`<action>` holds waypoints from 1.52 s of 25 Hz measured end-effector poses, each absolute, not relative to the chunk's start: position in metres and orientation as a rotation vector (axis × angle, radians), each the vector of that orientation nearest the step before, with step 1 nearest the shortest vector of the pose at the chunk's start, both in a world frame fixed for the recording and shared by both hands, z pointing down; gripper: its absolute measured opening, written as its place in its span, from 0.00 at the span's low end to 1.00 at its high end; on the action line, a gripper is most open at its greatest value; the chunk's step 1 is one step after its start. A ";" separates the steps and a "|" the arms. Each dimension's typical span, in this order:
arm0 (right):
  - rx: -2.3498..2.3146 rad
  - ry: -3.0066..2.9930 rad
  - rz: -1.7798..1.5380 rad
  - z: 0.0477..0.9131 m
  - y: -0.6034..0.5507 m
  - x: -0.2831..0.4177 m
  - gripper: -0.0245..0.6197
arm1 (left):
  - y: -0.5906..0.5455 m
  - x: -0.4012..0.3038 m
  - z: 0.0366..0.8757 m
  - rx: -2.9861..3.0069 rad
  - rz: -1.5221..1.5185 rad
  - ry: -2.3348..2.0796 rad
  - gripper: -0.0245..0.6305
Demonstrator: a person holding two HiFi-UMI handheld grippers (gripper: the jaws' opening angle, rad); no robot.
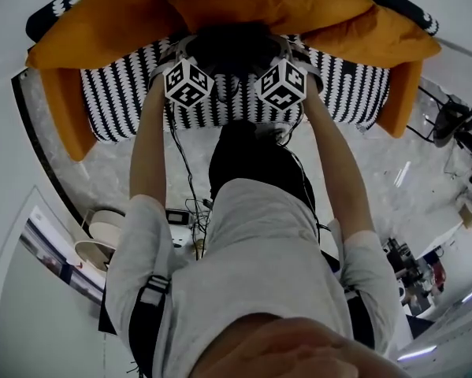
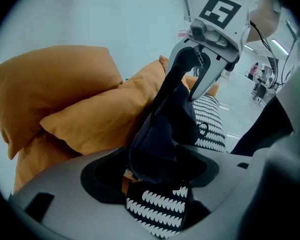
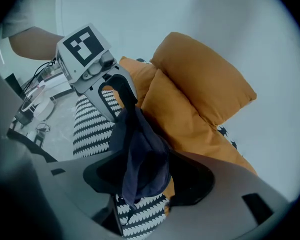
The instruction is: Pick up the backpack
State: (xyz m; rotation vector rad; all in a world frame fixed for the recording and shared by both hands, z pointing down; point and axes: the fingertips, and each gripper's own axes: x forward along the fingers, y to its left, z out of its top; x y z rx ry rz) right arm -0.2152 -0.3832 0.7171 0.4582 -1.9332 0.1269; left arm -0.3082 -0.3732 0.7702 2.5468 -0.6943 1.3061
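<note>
A dark backpack [image 1: 234,47] sits on the black-and-white patterned sofa seat [image 1: 117,101], in front of the orange cushions [image 1: 102,24]. My left gripper [image 1: 198,57] and right gripper [image 1: 278,58] reach down on either side of its top. In the left gripper view the backpack's dark fabric [image 2: 162,134] rises from my own jaw opening up to the right gripper [image 2: 192,76], whose fingers stand spread around it. In the right gripper view the fabric [image 3: 139,159] hangs over one dark finger [image 3: 123,89] of the left gripper [image 3: 112,96], whose jaws are also spread.
Orange arm cushions [image 1: 66,109] close off both ends of the sofa. On the floor by the person's legs lie cables [image 1: 190,211] and round white objects [image 1: 102,231]. Office clutter [image 1: 456,124] stands at the right.
</note>
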 end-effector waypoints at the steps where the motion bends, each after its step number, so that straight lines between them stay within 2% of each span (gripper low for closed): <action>1: 0.451 -1.929 0.124 0.719 -0.384 -0.215 0.44 | -0.374 -0.306 0.771 2.553 1.300 -0.688 0.51; 13: 0.518 -1.893 0.077 0.737 -0.396 -0.220 0.45 | -0.386 -0.290 0.786 2.633 1.339 -0.673 0.54; 16: 0.533 -1.893 0.080 0.739 -0.391 -0.218 0.42 | -0.385 -0.288 0.787 2.643 1.380 -0.678 0.53; 17: 0.536 -1.892 0.083 0.739 -0.389 -0.217 0.34 | -0.383 -0.288 0.786 2.650 1.390 -0.684 0.50; 19: 0.543 -1.895 0.087 0.739 -0.384 -0.213 0.21 | -0.380 -0.289 0.781 2.661 1.399 -0.726 0.33; 23: 0.555 -1.912 0.094 0.738 -0.377 -0.207 0.17 | -0.372 -0.290 0.774 2.654 1.366 -0.825 0.23; 38: 0.578 -1.974 0.140 0.713 -0.334 -0.205 0.15 | -0.322 -0.291 0.750 2.556 1.353 -0.937 0.16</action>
